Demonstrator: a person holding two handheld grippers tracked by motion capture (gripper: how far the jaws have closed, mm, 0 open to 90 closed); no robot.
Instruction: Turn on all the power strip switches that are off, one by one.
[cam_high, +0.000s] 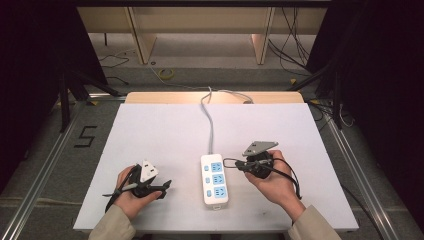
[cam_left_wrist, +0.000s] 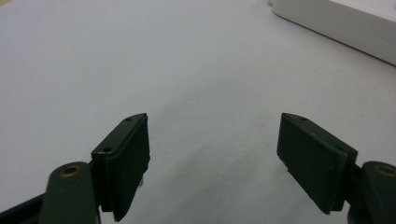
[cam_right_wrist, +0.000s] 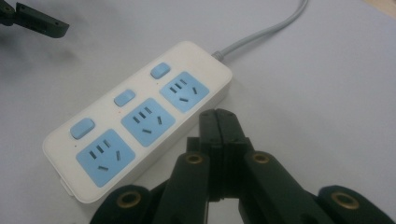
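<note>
power strip (cam_left_wrist: 345, 28) cropped; cord's (cam_high: 210, 117) far end hidden

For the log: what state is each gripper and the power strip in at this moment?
Left gripper: jaws open wide, nothing between them, low over the white table surface.
Right gripper: jaws shut, empty, beside the strip.
White power strip with three blue sockets: lying flat, all sockets empty, grey cord attached.

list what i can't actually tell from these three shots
- Where the power strip's grey cord ends: in the high view it runs off the table's far edge.
- The rest of the strip in the left gripper view: the top right edge cuts it off.
- The strip's switch positions: too small in the high view, unclear beyond the shut right gripper.
</note>
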